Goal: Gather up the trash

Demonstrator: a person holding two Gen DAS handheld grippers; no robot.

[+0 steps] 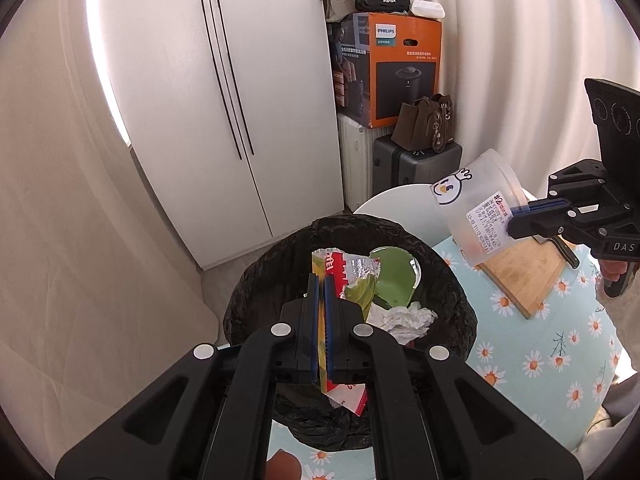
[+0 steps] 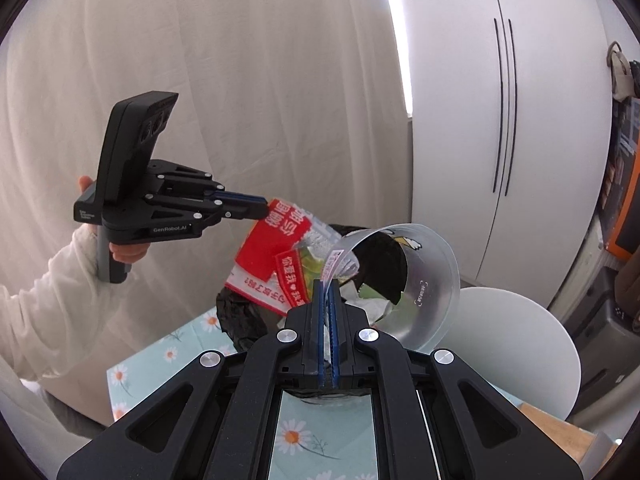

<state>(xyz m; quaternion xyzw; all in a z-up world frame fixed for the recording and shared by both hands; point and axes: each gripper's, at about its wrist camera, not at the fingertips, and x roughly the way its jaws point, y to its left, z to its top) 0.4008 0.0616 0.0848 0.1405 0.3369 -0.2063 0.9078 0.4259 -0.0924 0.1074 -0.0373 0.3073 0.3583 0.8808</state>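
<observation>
Over the black-lined round trash bin (image 1: 348,280), my left gripper (image 1: 320,280) is clamped on a red-and-yellow foil snack wrapper (image 1: 340,268) while my right gripper (image 2: 329,292), beside the bin, pinches a clear plastic cup's (image 2: 424,280) rim; releasing now, I judge, could drop the tilted cup outside.

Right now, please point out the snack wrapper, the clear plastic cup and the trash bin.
snack wrapper (image 2: 276,240): right wrist view, red printed panel.
clear plastic cup (image 1: 476,204): left wrist view, side wall near the label.
trash bin (image 1: 256,280): left wrist view, black bag over the left rim.
</observation>
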